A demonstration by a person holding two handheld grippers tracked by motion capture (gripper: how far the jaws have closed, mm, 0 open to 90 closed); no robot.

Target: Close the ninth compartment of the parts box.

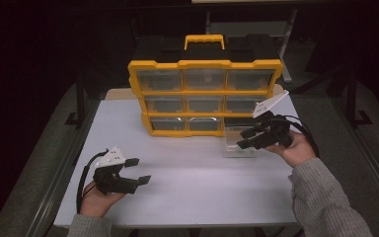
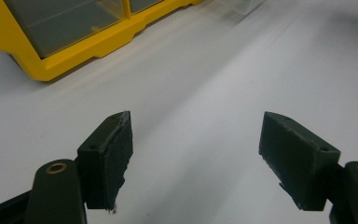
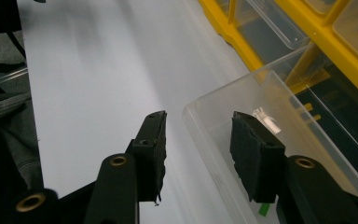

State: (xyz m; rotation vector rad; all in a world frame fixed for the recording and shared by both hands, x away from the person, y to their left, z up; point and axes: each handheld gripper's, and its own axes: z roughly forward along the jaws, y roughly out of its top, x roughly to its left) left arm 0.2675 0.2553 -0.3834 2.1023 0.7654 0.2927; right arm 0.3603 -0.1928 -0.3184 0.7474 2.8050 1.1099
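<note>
Nearest, at seven o'clock on the white table (image 1: pixel 187 182): left gripper (image 1: pixel 138 170), jaws released and wide apart over bare tabletop. At three o'clock: right gripper (image 1: pixel 246 138), jaws apart, straddling the near wall of a clear plastic drawer (image 1: pixel 232 148) without pressing it; one jaw inside, one outside. Farthest, at twelve o'clock: yellow organiser (image 1: pixel 205 91), upright, the drawer lying just before its lower right slot.

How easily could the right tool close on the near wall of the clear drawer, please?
Probably easily: the right tool already straddles the clear drawer wall, jaws apart, one pad inside and one outside, with nothing between them.
</note>
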